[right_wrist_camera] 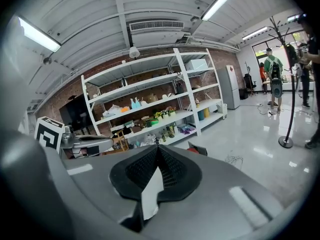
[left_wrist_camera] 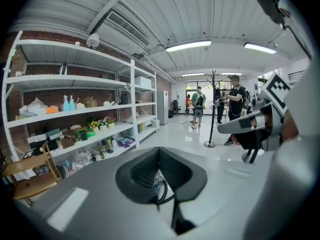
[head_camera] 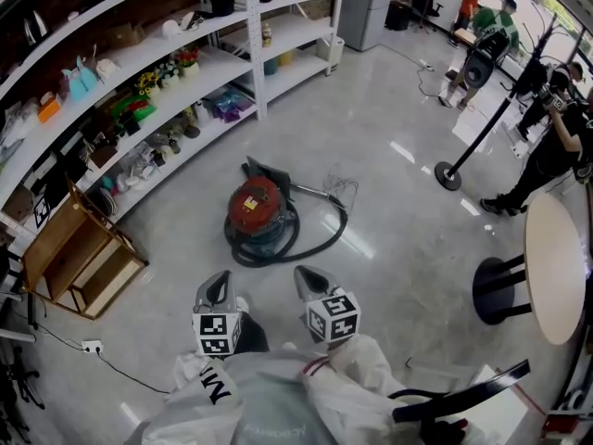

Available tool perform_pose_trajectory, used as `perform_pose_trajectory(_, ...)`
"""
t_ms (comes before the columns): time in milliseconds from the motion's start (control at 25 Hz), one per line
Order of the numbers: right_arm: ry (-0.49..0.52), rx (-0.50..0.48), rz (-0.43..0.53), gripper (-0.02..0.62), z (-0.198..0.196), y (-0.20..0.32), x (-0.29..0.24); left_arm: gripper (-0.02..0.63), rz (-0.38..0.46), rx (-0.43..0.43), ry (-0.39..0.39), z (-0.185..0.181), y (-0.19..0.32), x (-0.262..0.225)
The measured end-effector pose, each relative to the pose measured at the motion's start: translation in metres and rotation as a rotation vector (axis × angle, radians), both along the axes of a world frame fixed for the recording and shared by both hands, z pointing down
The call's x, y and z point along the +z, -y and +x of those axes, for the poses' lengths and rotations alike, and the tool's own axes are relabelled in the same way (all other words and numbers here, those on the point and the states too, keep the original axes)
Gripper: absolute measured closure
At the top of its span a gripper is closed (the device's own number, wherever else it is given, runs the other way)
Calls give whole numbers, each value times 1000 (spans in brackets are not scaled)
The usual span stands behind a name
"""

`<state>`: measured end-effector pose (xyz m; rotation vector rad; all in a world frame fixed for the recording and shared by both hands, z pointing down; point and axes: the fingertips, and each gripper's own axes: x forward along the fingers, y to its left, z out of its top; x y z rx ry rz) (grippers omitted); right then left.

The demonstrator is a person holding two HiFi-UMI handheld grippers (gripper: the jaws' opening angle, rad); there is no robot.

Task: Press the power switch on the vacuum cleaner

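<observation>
The vacuum cleaner (head_camera: 258, 209) is a red canister with a dark base. It stands on the grey floor with its black hose (head_camera: 320, 243) looped round it. No power switch can be made out from here. My left gripper (head_camera: 219, 286) and right gripper (head_camera: 311, 281) are held side by side close to my body, short of the vacuum and apart from it. Both look shut, with their tips together and nothing held. In the left gripper view the jaws (left_wrist_camera: 159, 151) meet, and a bit of hose shows below them. The right gripper (right_wrist_camera: 157, 149) points over the vacuum's top (right_wrist_camera: 198, 148).
White shelving (head_camera: 139, 58) full of small items lines the left wall. A wooden chair (head_camera: 79, 258) lies at the near left, beside a power strip (head_camera: 91, 346) with its cable. At the right are a round table (head_camera: 556, 267), a pole stand (head_camera: 448, 175) and several people (head_camera: 547, 151).
</observation>
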<state>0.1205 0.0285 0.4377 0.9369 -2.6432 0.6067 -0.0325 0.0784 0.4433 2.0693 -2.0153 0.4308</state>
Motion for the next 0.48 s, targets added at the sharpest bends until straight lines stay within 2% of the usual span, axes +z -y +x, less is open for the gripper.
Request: perform_pose_trajectory(480,-24,21,-36,595,-32,28,11,606,-31,20,-18,-34,33,12)
